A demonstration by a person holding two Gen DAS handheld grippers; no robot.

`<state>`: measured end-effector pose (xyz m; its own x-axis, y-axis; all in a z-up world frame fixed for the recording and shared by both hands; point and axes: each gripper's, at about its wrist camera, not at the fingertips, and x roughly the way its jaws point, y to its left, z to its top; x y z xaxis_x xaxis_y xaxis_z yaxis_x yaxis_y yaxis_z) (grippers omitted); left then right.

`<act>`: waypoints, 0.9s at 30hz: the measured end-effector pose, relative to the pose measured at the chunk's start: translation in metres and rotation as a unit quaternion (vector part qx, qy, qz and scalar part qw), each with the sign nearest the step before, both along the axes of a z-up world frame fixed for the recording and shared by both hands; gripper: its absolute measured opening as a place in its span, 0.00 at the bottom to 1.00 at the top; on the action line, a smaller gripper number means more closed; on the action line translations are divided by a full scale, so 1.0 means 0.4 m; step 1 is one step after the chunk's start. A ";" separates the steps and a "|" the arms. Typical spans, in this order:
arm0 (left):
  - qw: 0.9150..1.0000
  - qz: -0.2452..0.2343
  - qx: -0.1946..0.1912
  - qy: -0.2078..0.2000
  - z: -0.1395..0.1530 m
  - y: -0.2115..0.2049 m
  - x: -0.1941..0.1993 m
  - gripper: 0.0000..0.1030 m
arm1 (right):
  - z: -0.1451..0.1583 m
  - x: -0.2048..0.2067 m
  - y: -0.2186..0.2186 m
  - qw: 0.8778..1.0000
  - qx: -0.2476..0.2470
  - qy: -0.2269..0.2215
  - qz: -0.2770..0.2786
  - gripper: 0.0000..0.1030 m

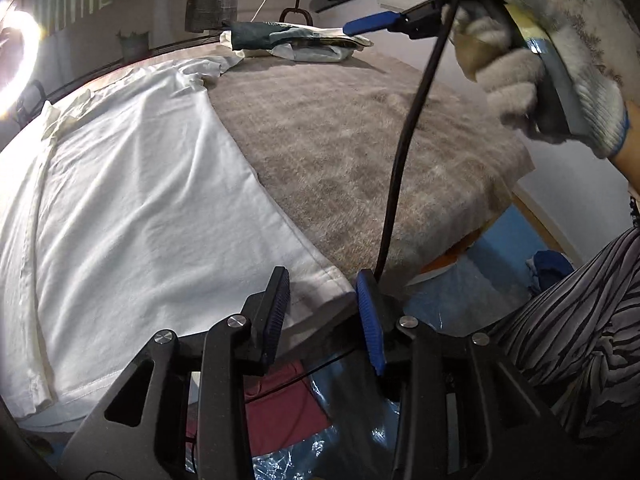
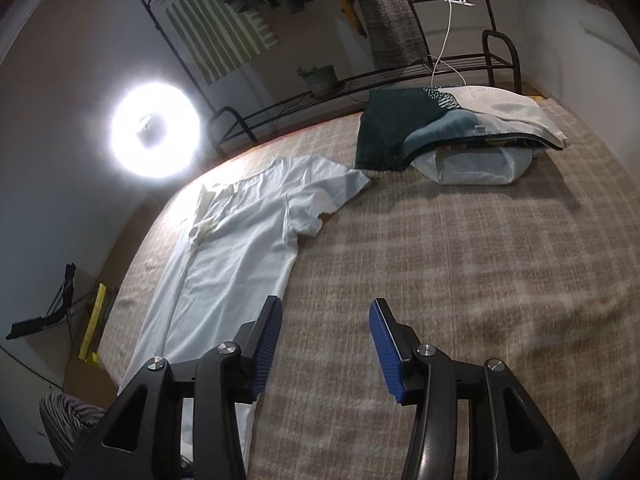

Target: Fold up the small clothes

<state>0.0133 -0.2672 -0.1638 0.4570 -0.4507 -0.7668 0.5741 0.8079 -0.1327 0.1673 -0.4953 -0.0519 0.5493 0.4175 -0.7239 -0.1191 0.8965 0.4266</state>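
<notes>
We seem to be in a home bedroom. We see a bed [image 2: 460, 280] under a checked blanket, a pillow [image 2: 476, 166], a metal bedframe [image 2: 360, 84] and a potted plant [image 2: 320, 78].

No readable text, label, brand, number or sign in either view. Small pale tag [image 2: 478, 128] on the folded dark cloth [image 2: 384, 136], upper right of the right wrist frame: too small to read. Striped hanging [image 2: 224, 28] on the wall, upper centre of the same frame: plain bars, no lettering.
</notes>
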 end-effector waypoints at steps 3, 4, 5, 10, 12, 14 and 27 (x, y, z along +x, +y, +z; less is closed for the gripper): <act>1.000 -0.004 0.015 -0.018 -0.004 -0.003 -0.005 0.34 | 0.009 0.019 -0.017 1.000 0.015 -0.006 -0.013 0.50; 0.999 -0.006 0.023 -0.029 -0.006 -0.008 -0.011 0.34 | 0.011 0.025 -0.021 1.000 0.019 -0.007 -0.018 0.51; 0.999 -0.008 0.027 -0.034 -0.006 -0.012 -0.012 0.27 | 0.011 0.032 -0.026 0.999 0.025 -0.006 -0.024 0.51; 1.000 0.006 -0.001 -0.019 0.007 0.004 0.009 0.05 | -0.009 0.082 -0.013 0.998 0.047 0.009 -0.033 0.51; 0.999 0.023 -0.029 -0.003 0.025 0.029 0.023 0.05 | -0.023 0.116 0.012 0.997 0.061 0.018 -0.031 0.51; 0.998 0.036 -0.052 0.004 0.048 0.055 0.030 0.05 | -0.037 0.150 0.044 0.997 0.069 0.025 -0.026 0.51; 0.989 0.080 -0.117 0.032 0.089 0.147 0.056 0.05 | -0.235 0.379 0.190 0.984 0.101 0.118 -0.086 0.45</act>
<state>0.0359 -0.2083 -0.1282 0.4904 -0.5455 -0.6797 0.4264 0.8304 -0.3587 0.3190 -0.4192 -0.1458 0.4504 0.4810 -0.7522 0.1519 0.7889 0.5954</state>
